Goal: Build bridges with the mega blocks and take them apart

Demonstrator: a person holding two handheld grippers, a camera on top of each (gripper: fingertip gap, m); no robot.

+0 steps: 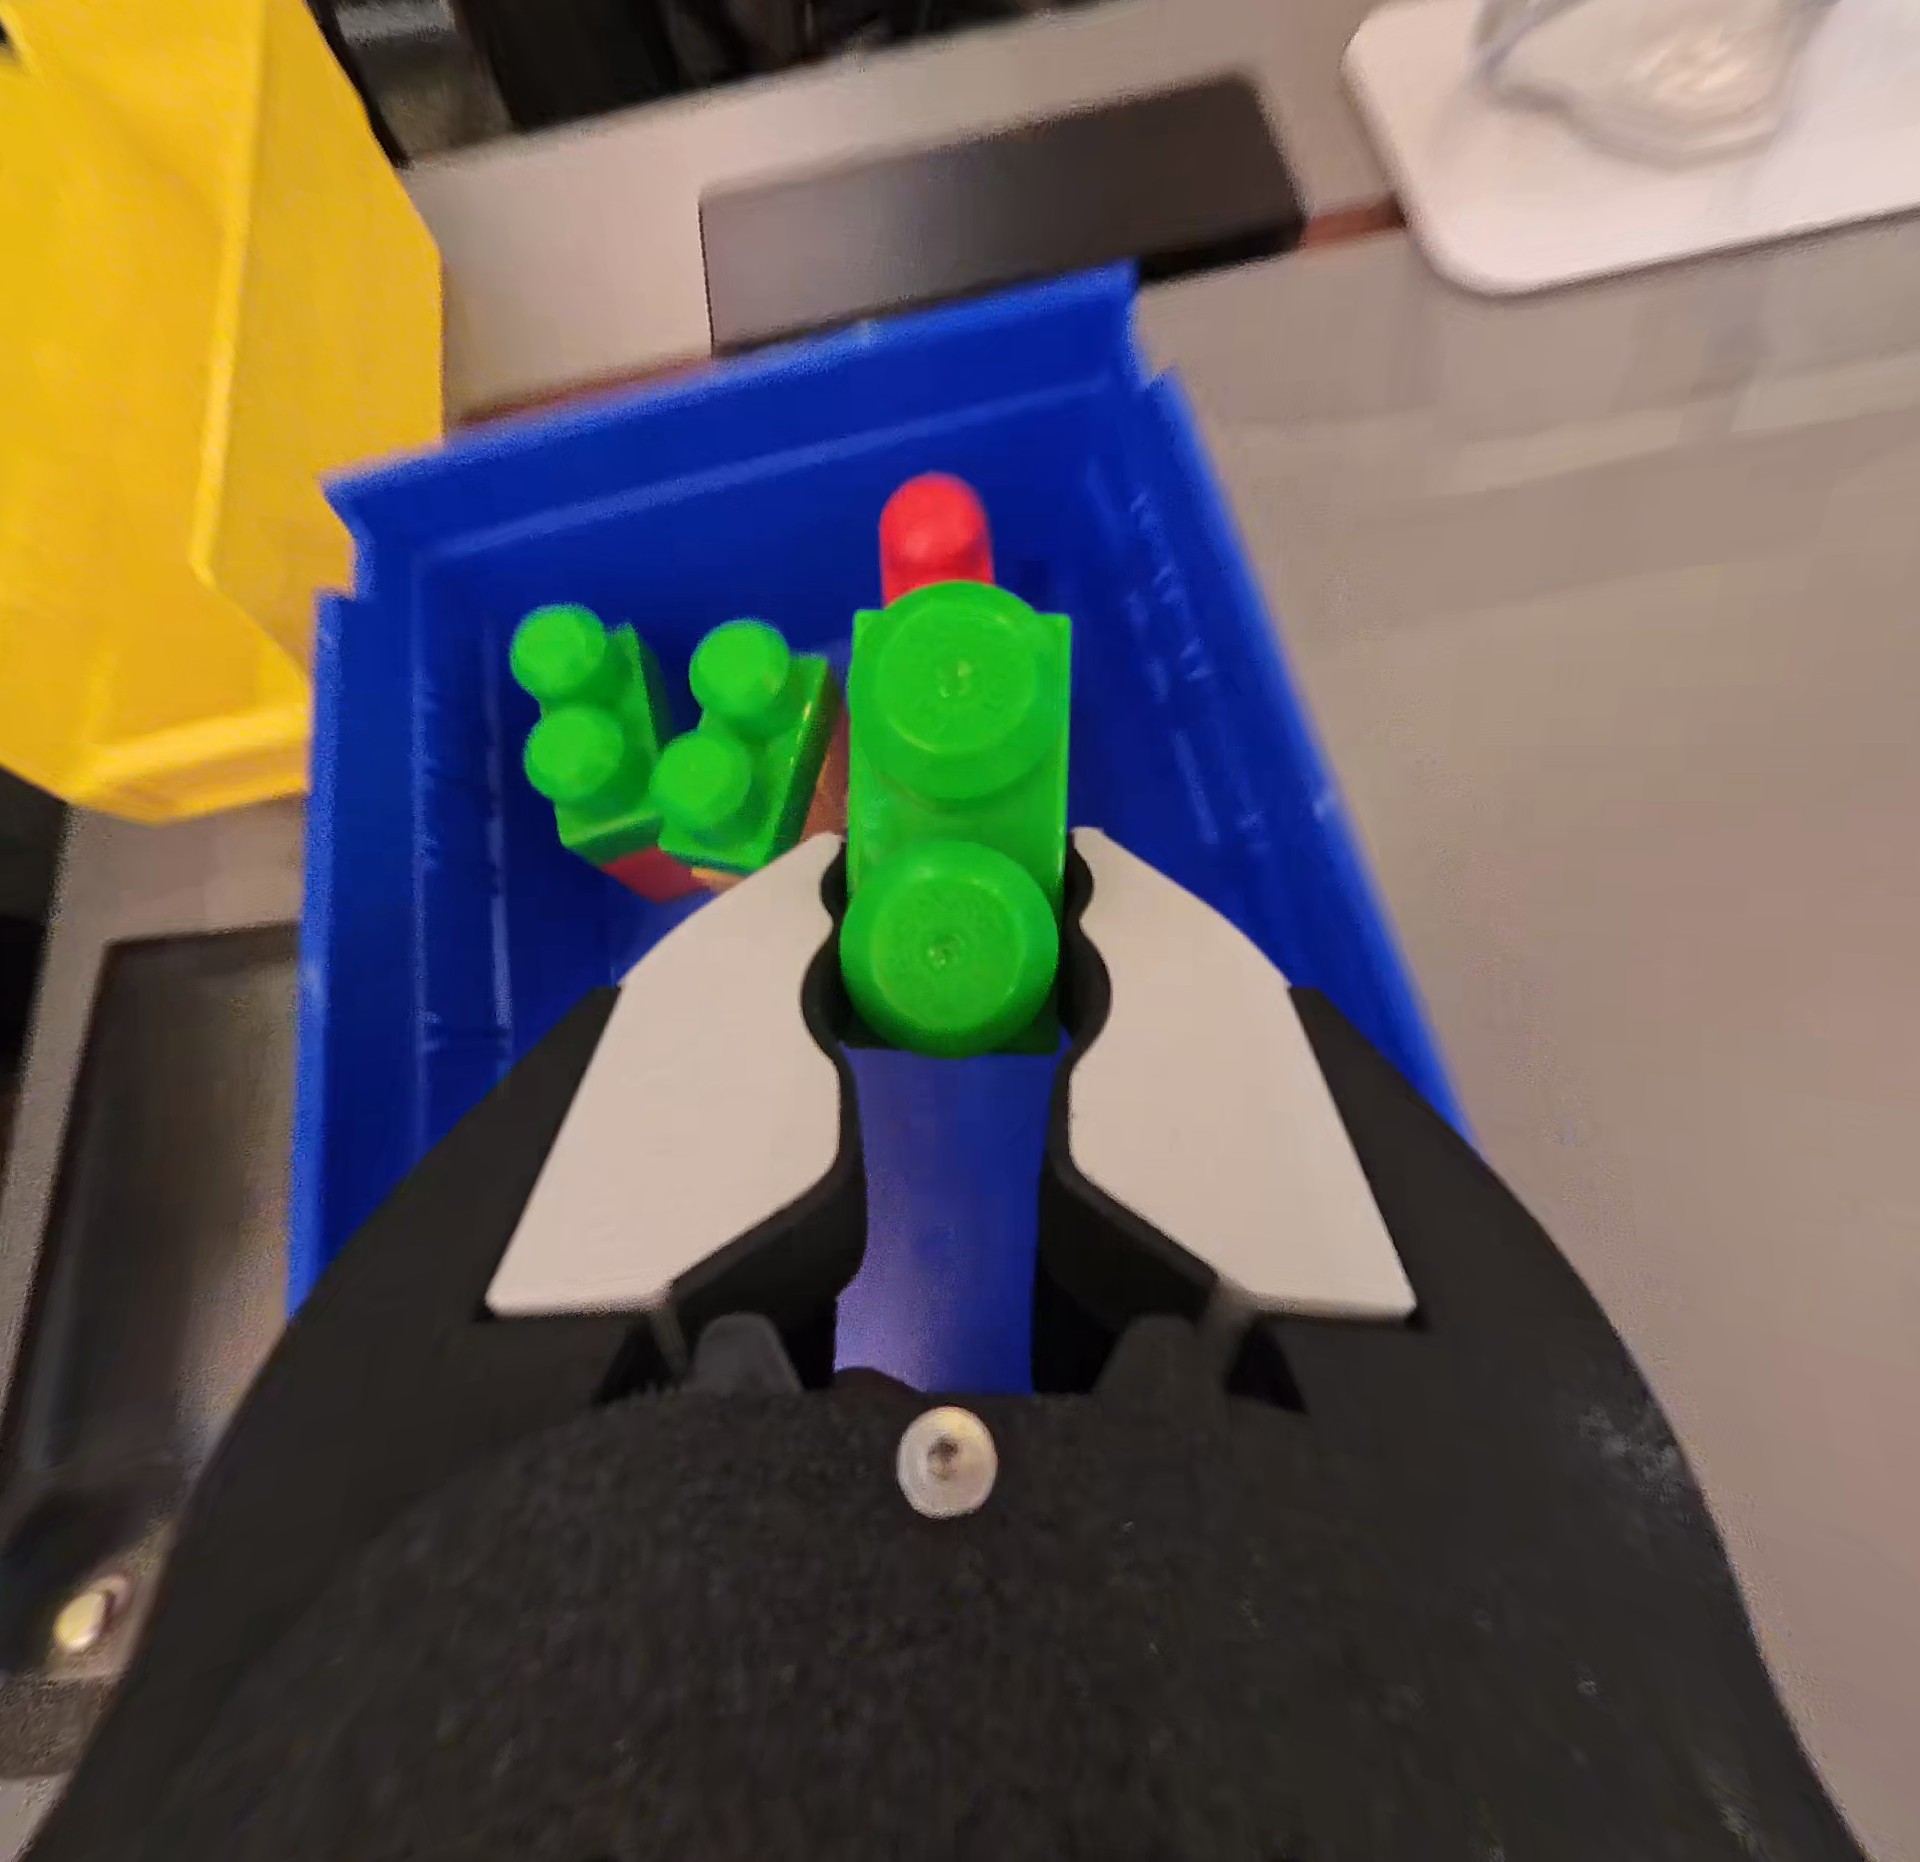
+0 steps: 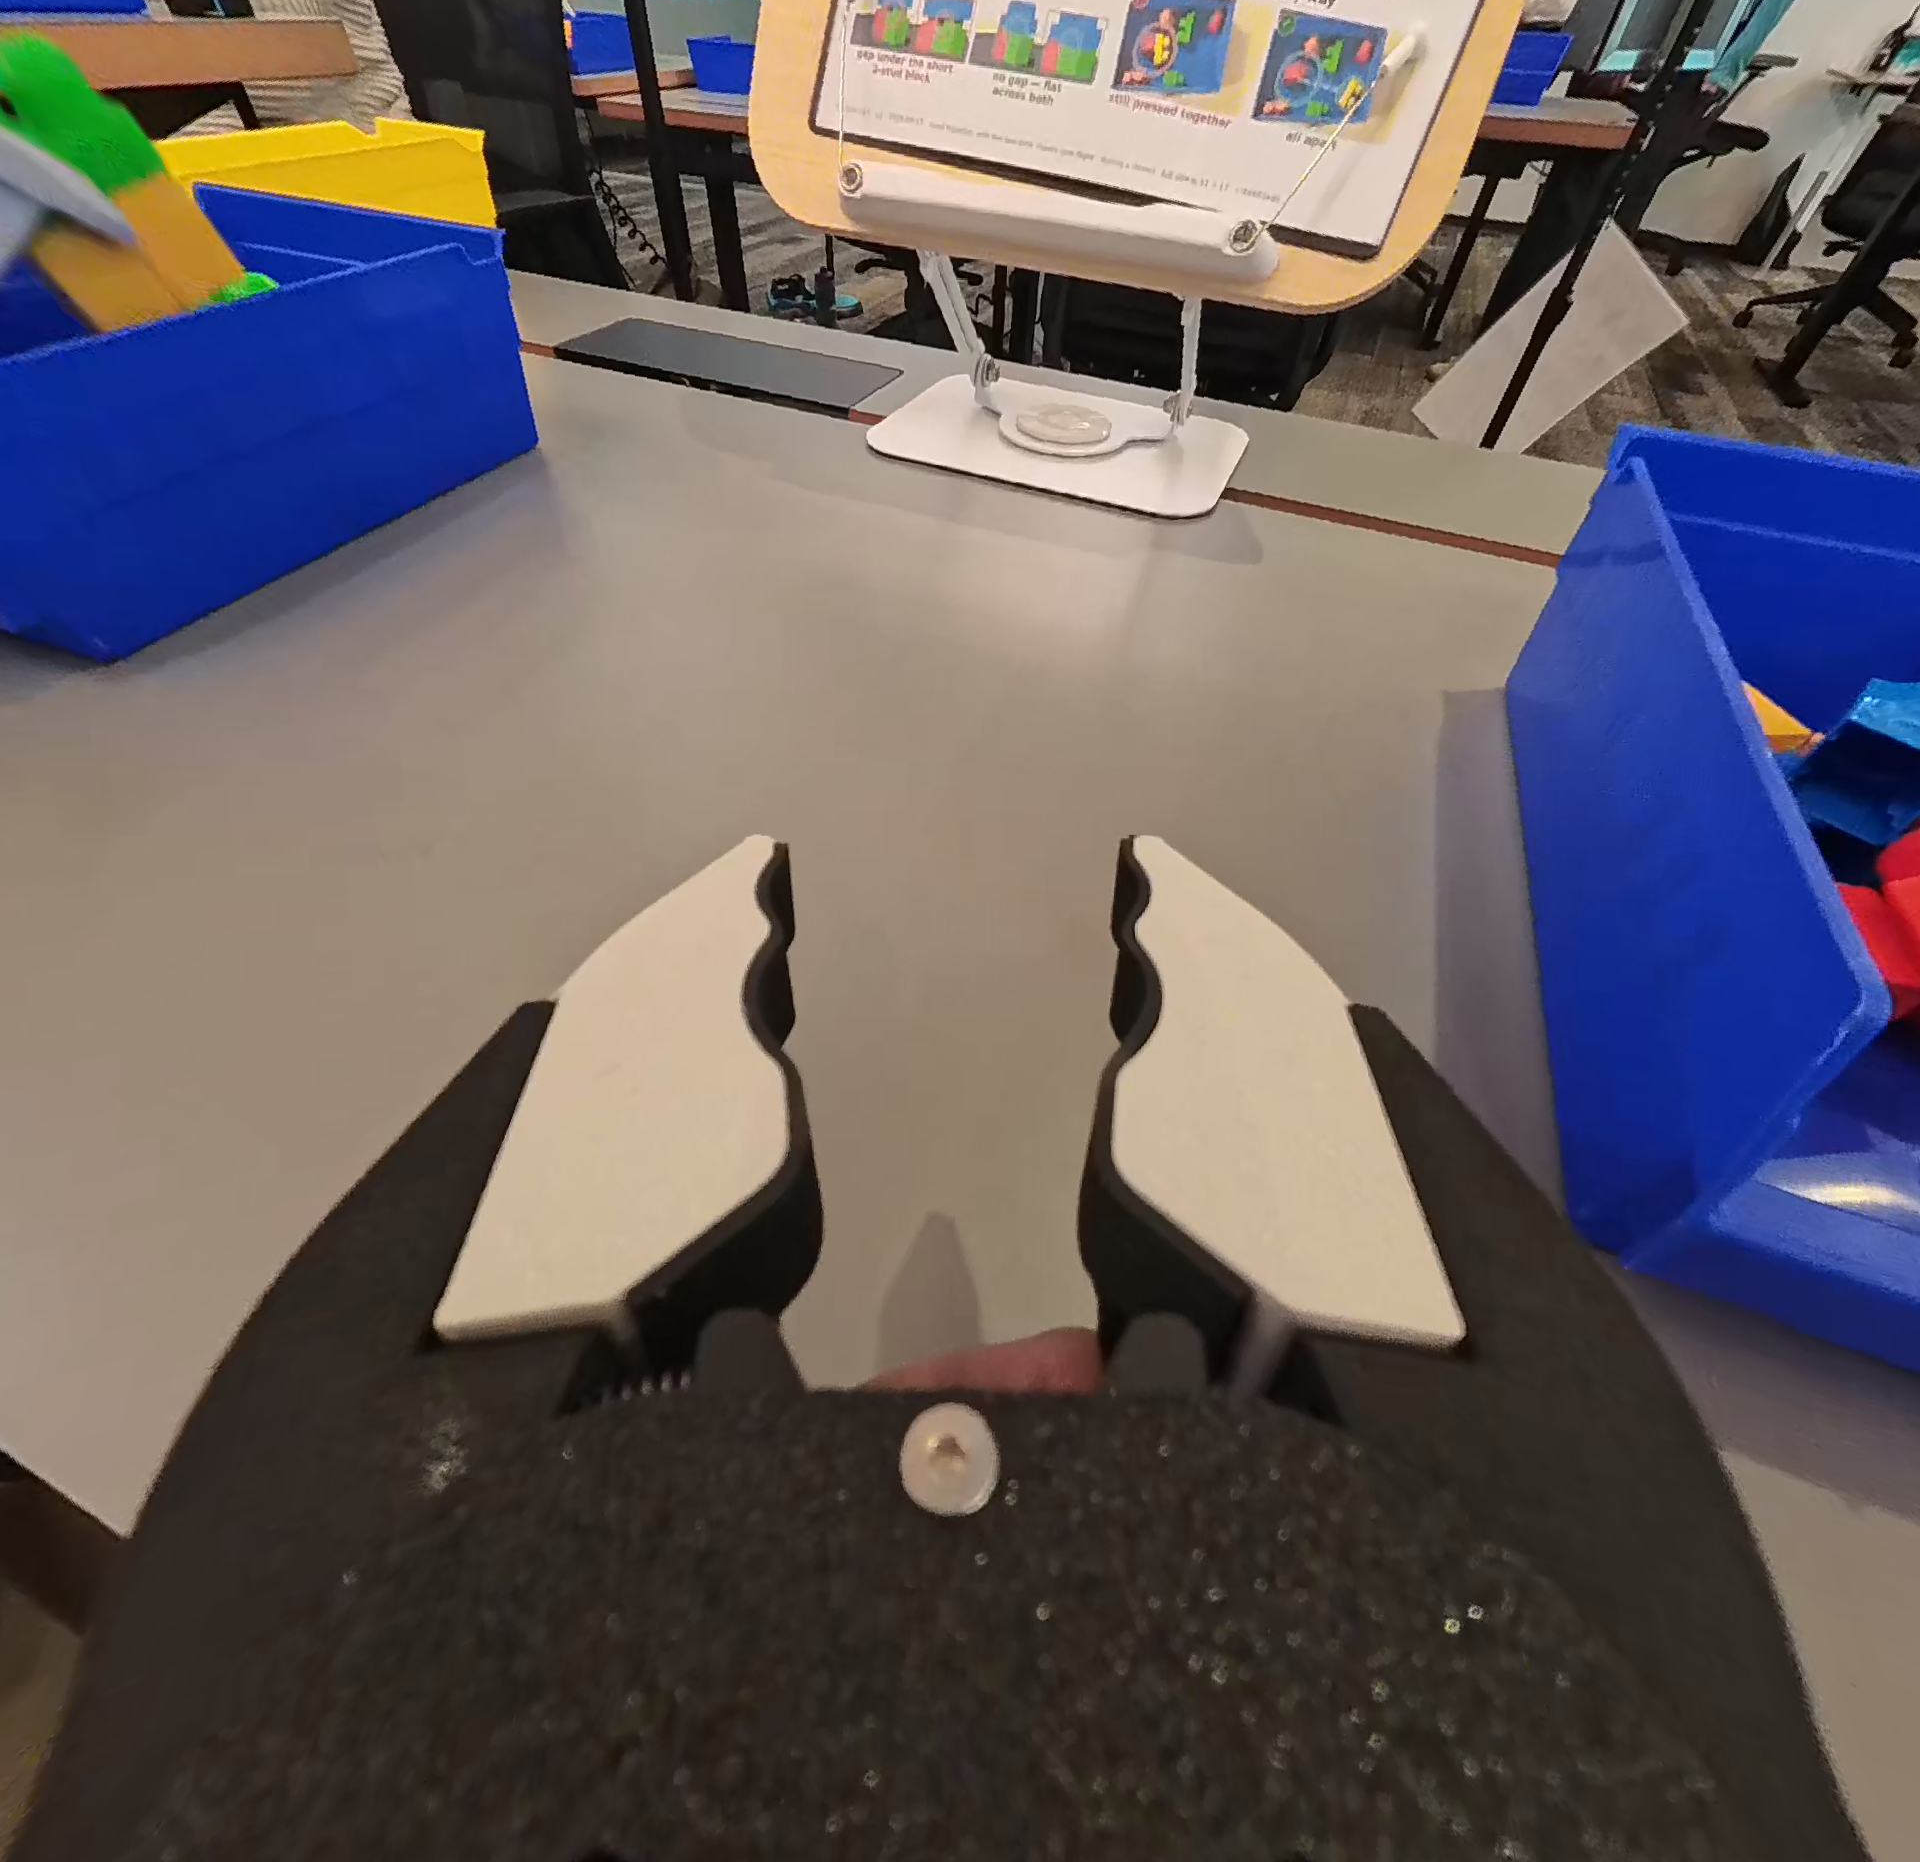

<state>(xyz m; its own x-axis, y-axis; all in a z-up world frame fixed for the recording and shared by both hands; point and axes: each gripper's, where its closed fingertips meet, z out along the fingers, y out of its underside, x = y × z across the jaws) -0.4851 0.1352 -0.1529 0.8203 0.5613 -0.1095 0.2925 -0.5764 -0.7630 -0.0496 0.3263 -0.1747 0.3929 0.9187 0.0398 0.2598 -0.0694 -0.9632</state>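
Green block [image 1: 956,815], two studs toward the camera, centre of the left wrist view, clamped between the fingers [image 1: 717,1064] of the left hand-held gripper [image 1: 951,939] and held over a blue bin [image 1: 1226,669]. Left of it, inside the bin: two more green blocks [image 1: 582,732] [image 1: 738,742], each with two studs, leaning side by side on red and orange pieces that are mostly hidden. Just behind the held block, a red stud [image 1: 932,534] poking up. Upper left of that frame, a yellow bin [image 1: 187,358], touching or nearly touching the blue one. Behind the bin, a dark flat slab [image 1: 997,191] on the grey desk [image 1: 1558,669]; upper right, a white stand base [image 1: 1662,150], blurred.

Right wrist view, from the left: upper left, the same blue bin [image 2: 260,441] with the yellow bin [image 2: 343,165] behind it, and the left hand-held gripper [image 2: 52,202] blurred above it with green and orange pieces. Centre, right hand-held gripper [image 2: 951,877] released, jaws wide apart, nothing between them, over bare desk [image 2: 935,669]. Upper centre, an instruction board [image 2: 1122,98] on its white stand [image 2: 1060,441]. Right edge, a second blue bin [image 2: 1662,877] holding blue, red and orange pieces [image 2: 1860,773], well apart from the first.
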